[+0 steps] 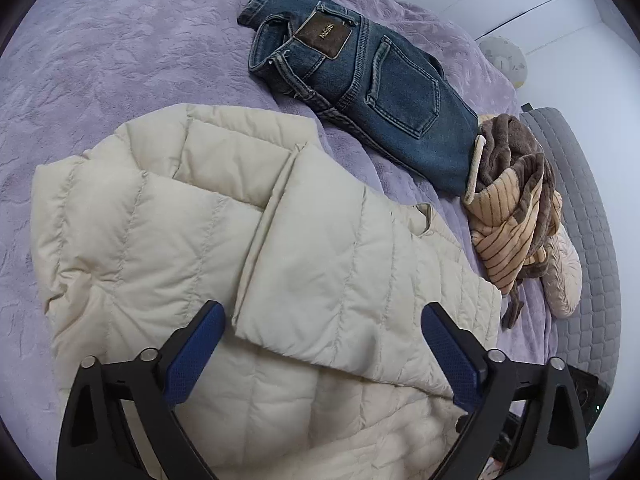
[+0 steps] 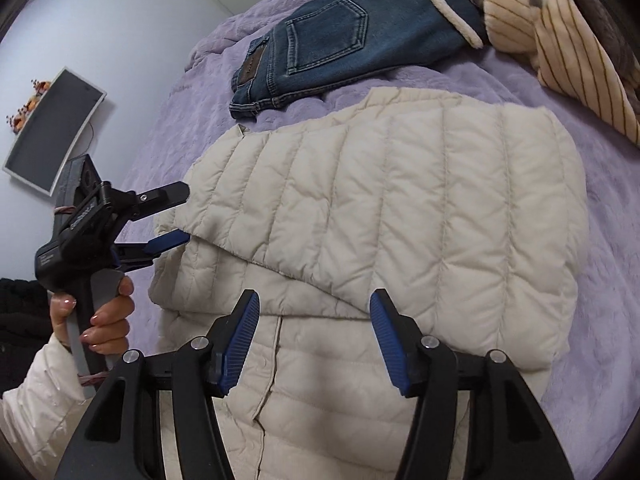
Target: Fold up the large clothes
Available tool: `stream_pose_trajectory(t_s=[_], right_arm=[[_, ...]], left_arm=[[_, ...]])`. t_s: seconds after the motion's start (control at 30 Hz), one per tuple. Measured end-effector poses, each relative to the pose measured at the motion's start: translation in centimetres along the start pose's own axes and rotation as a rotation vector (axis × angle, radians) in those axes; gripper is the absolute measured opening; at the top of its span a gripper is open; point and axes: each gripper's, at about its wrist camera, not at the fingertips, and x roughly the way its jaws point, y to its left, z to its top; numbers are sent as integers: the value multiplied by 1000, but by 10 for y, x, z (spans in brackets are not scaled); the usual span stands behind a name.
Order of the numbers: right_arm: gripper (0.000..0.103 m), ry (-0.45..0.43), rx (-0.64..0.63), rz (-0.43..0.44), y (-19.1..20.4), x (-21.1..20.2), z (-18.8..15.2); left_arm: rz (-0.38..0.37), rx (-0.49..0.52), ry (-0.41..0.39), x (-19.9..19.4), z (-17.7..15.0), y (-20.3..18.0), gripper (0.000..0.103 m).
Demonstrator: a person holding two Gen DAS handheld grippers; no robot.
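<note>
The cream quilted puffer jacket [image 1: 208, 240] lies partly folded on the lilac blanket [image 1: 100, 60], both grippers' jaws spread.

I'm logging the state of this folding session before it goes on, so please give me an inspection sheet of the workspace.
Surface: purple bedspread, plush, with a grey quilted cover at its edge.
Job's things: cream puffer jacket, partly folded, one panel laid over the body.
Clutter: folded jeans beyond the jacket; crumpled brown and striped fleece garment against the jeans' end.
Grippers: left gripper open above the jacket; in the right wrist view its fingers straddle the folded panel's edge. Right gripper open over the jacket, holding nothing.
Cables: a thin wire beside the wall screen.
Surroundings: pale wall, dark wall screen, white wardrobe doors.
</note>
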Motion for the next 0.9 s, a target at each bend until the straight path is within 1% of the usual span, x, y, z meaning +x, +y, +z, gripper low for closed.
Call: stream_pose_trajectory(t_s=[0.03, 0.07, 0.1, 0.13, 0.17, 0.27, 0.37, 0.47, 0.53, 0.63, 0.77, 0.83, 0.9], right_arm=[[62, 5, 16, 10, -3, -1, -4], [62, 10, 30, 19, -7, 1, -6], [62, 15, 44, 25, -10, 0, -10], [62, 20, 56, 31, -12, -1, -13], [62, 25, 66, 37, -15, -1, -17], [62, 37, 99, 62, -21, 1, -23], [62, 37, 137, 77, -30, 6, -27], [62, 21, 197, 78, -44, 7, -28], [62, -2, 232, 66, -55, 5, -28], [62, -43, 271, 24, -72, -3, -27], [62, -106, 325, -24, -97, -16, -25], [61, -120, 352, -53, -112, -19, -24], [59, -127, 379, -53, -126, -18, -23]], left_arm=[[12, 3, -7, 1, 2, -3, 79], [27, 4, -12, 2, 4, -5, 53], [31, 5, -13, 2, 6, -7, 22], [29, 4, -14, 1, 7, -9, 10], [23, 1, -23, -2, 8, -10, 6], [-20, 19, -83, -25, 6, -17, 6], [-82, 12, -118, -50, 0, -19, 6], [-93, -20, -135, -67, -11, -10, 6], [-75, -47, -127, -69, -20, 3, 6], [-21, -90, -78, -57, -38, 26, 6], [60, -68, -21, -32, -59, 43, 6], [69, -68, -4, -21, -63, 47, 6], [72, -67, -2, -15, -67, 48, 6]])
